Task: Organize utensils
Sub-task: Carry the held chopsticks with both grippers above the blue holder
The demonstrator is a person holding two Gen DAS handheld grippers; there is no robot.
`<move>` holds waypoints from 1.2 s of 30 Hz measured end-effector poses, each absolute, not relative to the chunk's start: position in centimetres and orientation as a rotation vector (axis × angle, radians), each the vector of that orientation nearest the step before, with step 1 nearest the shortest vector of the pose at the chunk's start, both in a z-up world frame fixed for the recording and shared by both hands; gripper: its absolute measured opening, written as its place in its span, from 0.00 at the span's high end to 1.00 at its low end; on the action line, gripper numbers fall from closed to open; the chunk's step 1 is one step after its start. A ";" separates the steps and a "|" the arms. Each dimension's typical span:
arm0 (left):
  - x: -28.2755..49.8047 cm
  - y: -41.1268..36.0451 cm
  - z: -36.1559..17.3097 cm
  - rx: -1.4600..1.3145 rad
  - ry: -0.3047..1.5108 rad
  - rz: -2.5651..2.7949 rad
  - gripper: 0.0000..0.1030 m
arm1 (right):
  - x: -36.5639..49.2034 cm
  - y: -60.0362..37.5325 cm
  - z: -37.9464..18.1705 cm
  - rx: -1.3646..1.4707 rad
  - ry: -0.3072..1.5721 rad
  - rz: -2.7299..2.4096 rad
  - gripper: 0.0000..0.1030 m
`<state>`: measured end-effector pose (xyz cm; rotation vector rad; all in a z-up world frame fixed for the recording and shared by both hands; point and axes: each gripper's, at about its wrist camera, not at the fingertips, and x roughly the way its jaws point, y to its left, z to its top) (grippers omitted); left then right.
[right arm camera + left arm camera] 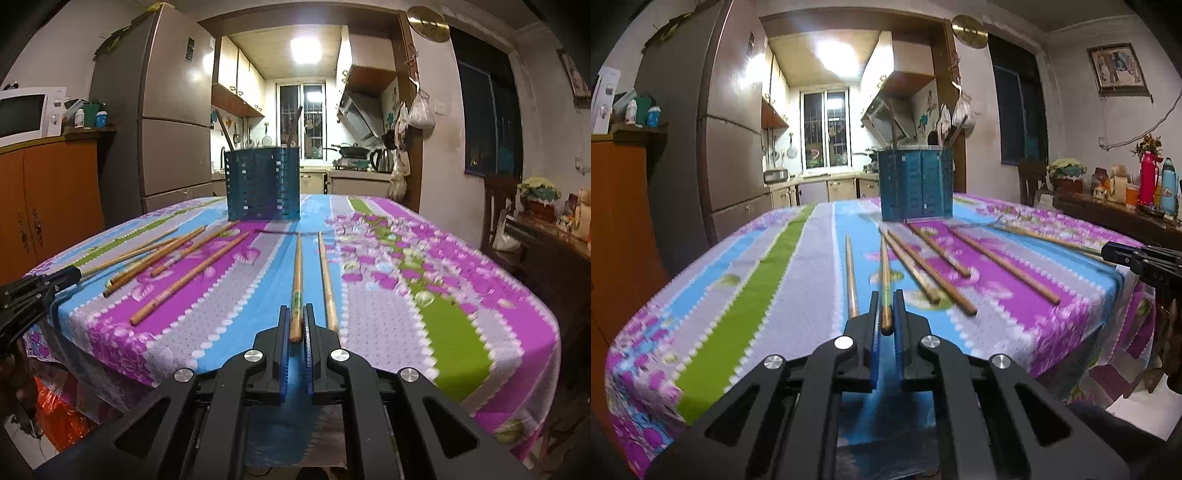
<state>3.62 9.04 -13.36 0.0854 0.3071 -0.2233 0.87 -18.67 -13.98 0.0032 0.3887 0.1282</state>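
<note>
Now, left gripper (886, 306): its two black fingers (873, 314) with blue ribbed pads are standing narrow, closing on the thick end of one chopstick.
Left chopstick (885, 280): it is lying between the pads and pointing forward along the fingers toward the holder; its shaft is showing a green painted band. It looks blurred, so I cannot tell if its tip is touching the cloth.
Right gripper (295, 321): its fingers (283, 325) are also standing narrow, gripping the butt end of another chopstick.
Right chopstick (297, 288): it is running straight ahead from the pads, wooden, round, with a small green pattern near the held end.
Neighbour stick (327, 280): a plain wooden one is lying on the cloth just beside the right fingers, almost parallel to the held one.
Loose chopsticks (931, 269): several brown wooden sticks are lying scattered and partly crossing on the surface, between the left gripper and the holder.
Utensil holder (915, 183): a dark blue plastic container with rows of small slots is standing upright at the far part of the surface, with some long handles sticking out of its top.
Surface (461, 314): it is wearing a soft cloth with purple, blue, green and grey stripes and flower prints.
</note>
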 end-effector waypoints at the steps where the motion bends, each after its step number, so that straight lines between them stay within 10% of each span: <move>1: 3.4 9.1 -12.6 0.085 0.292 -0.222 0.95 | 0.7 -18.7 -13.5 -0.003 0.381 0.127 0.92; 18: 8.2 7.5 0.6 0.087 0.063 -0.319 0.95 | 1.7 -20.1 -0.6 -0.085 0.164 0.204 0.92; 36: 14.7 6.7 3.1 0.036 0.130 -0.353 0.95 | 12.6 -21.1 5.0 0.018 0.315 0.321 0.92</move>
